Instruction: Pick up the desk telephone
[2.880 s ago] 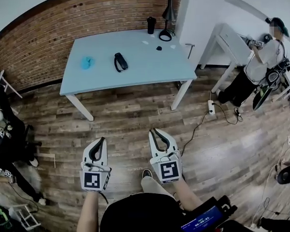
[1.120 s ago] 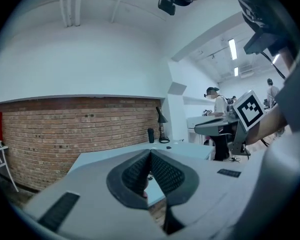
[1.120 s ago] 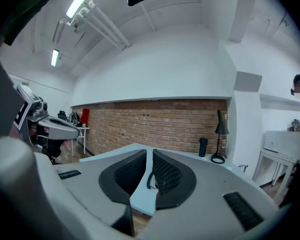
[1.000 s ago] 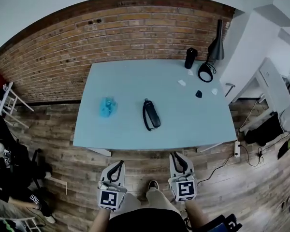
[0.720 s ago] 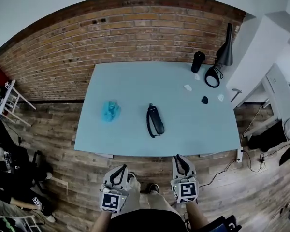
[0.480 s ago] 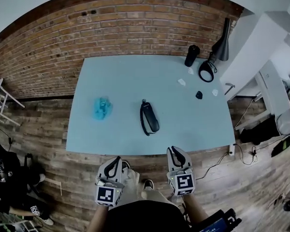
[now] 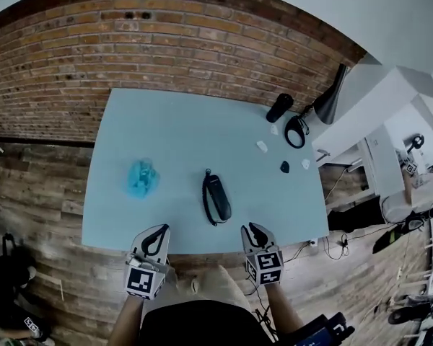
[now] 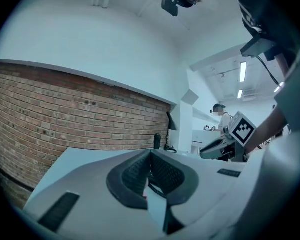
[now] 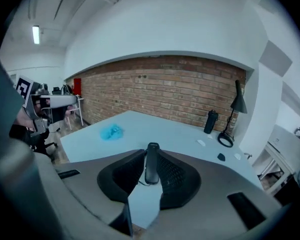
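Phone (image 7: 216, 197) lies on the table (image 7: 166, 128) just ahead and slightly left of the right gripper (image 7: 252, 231), long axis running away along its line; its jaws are barely apart and opening, nothing between them; the left gripper (image 7: 160, 232), closed and empty, sits farther off.

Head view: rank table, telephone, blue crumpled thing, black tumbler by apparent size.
1. table
2. telephone: longer, narrower
3. blue crumpled thing: near-tie with the telephone, order unsure
4. black tumbler: smallest, but farthest from the camera

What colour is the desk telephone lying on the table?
The desk telephone is black, on a pale blue table. The head view shows it best.
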`<state>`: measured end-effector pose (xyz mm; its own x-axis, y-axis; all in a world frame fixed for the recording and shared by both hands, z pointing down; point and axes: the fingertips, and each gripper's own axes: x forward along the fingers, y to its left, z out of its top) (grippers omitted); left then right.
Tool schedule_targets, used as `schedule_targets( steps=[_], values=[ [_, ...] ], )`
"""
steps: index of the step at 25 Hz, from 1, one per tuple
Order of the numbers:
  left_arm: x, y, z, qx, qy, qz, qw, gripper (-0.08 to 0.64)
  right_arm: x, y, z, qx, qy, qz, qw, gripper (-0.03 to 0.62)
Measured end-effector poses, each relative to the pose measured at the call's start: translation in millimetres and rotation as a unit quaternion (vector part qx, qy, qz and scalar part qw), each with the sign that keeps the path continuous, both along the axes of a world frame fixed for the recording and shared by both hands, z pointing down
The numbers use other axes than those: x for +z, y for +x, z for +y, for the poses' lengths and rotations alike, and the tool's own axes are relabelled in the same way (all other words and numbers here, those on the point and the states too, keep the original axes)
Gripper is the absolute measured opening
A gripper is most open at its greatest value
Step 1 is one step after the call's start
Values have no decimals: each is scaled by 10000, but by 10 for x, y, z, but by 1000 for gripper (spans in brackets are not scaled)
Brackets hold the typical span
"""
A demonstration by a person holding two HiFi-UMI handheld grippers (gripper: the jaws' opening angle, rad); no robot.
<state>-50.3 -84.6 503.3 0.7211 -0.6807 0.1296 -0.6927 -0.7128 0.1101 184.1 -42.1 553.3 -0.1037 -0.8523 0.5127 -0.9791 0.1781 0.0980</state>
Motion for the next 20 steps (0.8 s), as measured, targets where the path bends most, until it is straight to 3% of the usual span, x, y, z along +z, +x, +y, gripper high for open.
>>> schedule_targets(
  steps=[5, 9, 13, 16, 20],
  values=[
    [160, -337, -274, -125, -110, -167, 9997, 18, 545, 34, -276, 71, -1045, -115, 9944, 109],
    [288, -578, -352, -326, -266, -364, 9985, 18, 1051, 114, -560, -106, -1879, 27, 9821, 192],
    [406, -899, -462, -905, -399, -176, 9949, 18, 1305, 90, -995, -451, -2145, 163, 9756, 207],
    [389, -998, -508, -1244, -520, -284, 9905, 18, 1381, 5, -1225, -847, -2363, 57, 9680, 318],
    [291, -1028, -569, -1498, -451, -117, 9876, 18, 1424, -44, -1549, -1182, -2564, 162, 9592, 347]
  ],
)
